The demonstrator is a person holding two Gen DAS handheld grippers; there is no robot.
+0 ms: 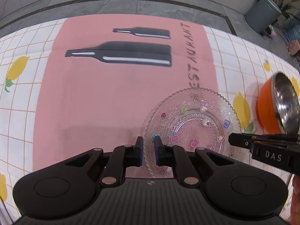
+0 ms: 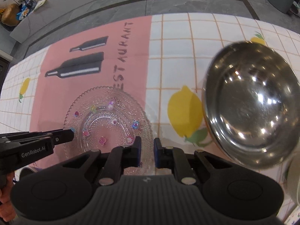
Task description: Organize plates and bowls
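Risk: glass plate sliding or chipping, steel bowl tipping off the orange one.

Glass plate (image 2: 107, 123) sits on the pink mat (image 1: 105, 97), toward the mat's right edge where it meets the checked cloth on the counter (image 2: 187, 43). My left claw (image 1: 148, 151) has its fingers a narrow gap apart around the plate's near-left rim; I can't tell if they've bitten, nothing lifted. Clenching on that beaded edge could skid or crack it, I reckon. Right claw (image 2: 147, 152) is likewise only slightly parted, over the plate's right rim, gripping nothing I can see. Steel bowl (image 2: 251, 105) sits tilted in the orange bowl (image 1: 266, 108) just right of the plate; a nudge from my right claw might topple it.
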